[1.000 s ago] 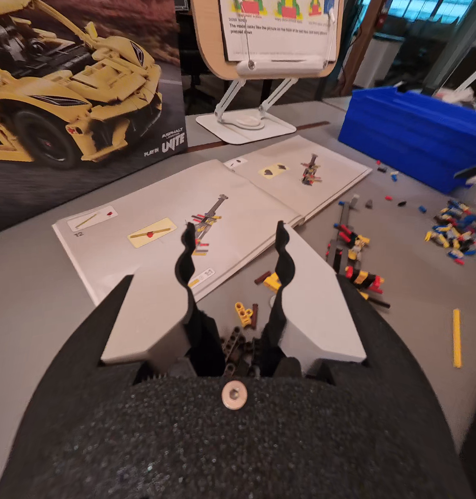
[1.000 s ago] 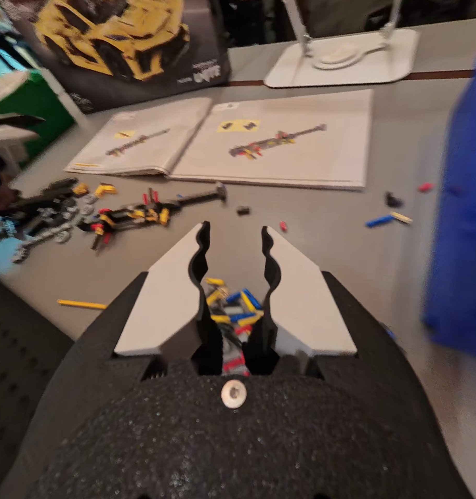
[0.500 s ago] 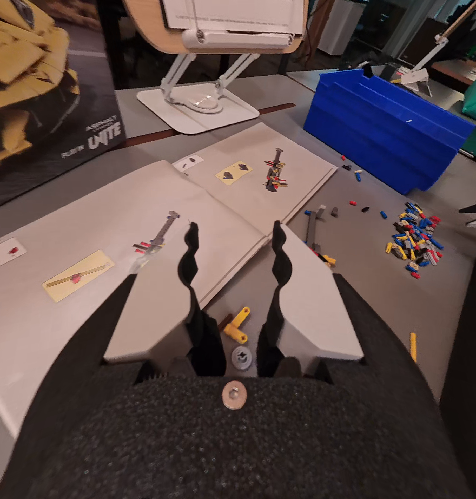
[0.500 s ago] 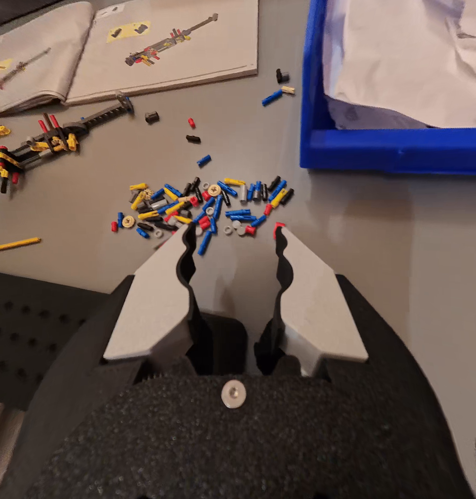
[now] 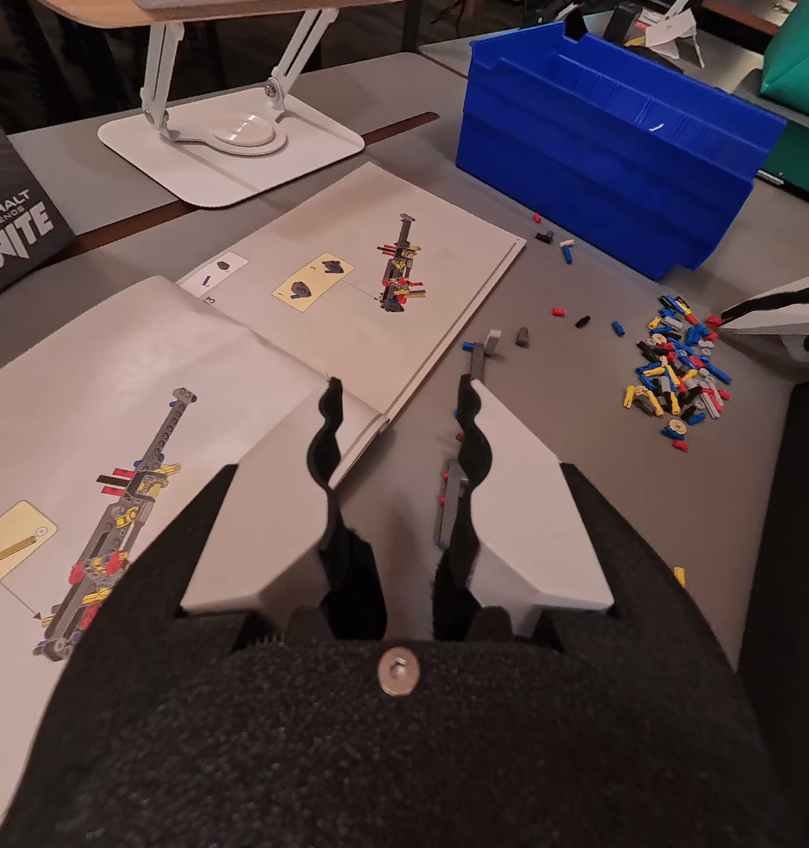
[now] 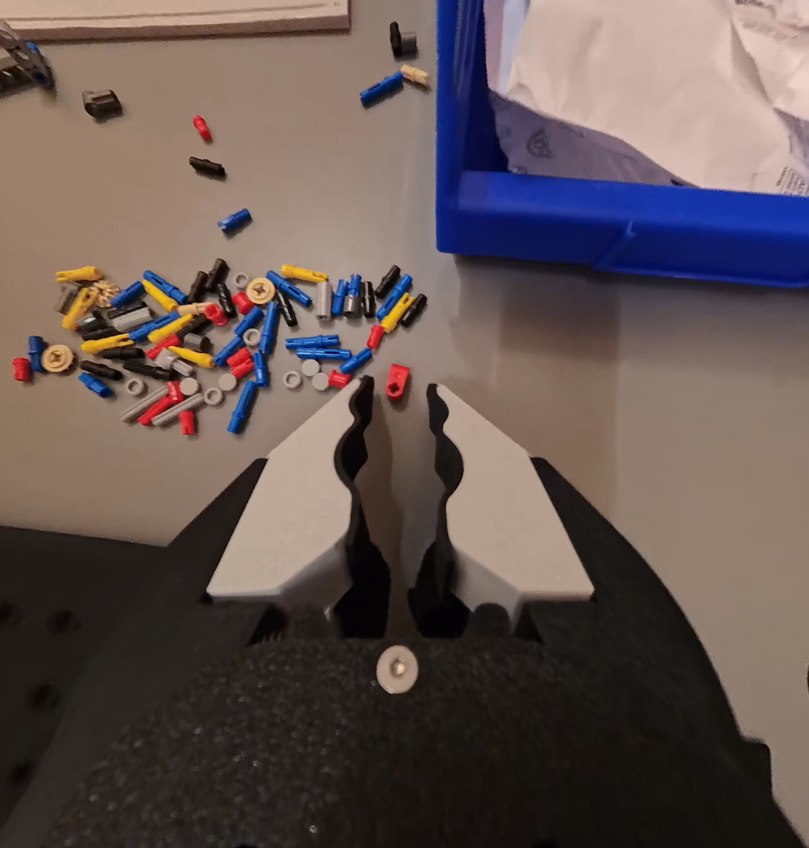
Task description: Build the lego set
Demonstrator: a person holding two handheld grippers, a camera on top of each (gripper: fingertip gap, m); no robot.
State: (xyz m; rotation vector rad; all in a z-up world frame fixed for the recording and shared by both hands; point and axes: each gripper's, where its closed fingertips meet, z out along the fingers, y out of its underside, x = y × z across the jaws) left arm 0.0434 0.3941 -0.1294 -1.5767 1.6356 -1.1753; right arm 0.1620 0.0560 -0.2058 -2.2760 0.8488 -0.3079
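Right wrist view showed the right gripper (image 6: 399,386) with jaws open and empty, just before a small red connector (image 6: 397,379) at the edge of the pile of lego pins (image 6: 219,330) on the grey table (image 6: 623,413). Farther, the blue bin (image 6: 457,137) held crumpled white paper (image 6: 646,82). The left gripper (image 5: 396,384), also open and empty, hung over the open instruction booklet (image 5: 256,348), with a grey beam (image 5: 451,500) between its fingers.

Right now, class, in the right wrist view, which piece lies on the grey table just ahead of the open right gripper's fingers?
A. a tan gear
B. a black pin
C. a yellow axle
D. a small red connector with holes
D: the small red connector with holes lies alone between the fingertips of the right gripper, at the edge of the pile of small mixed pieces.
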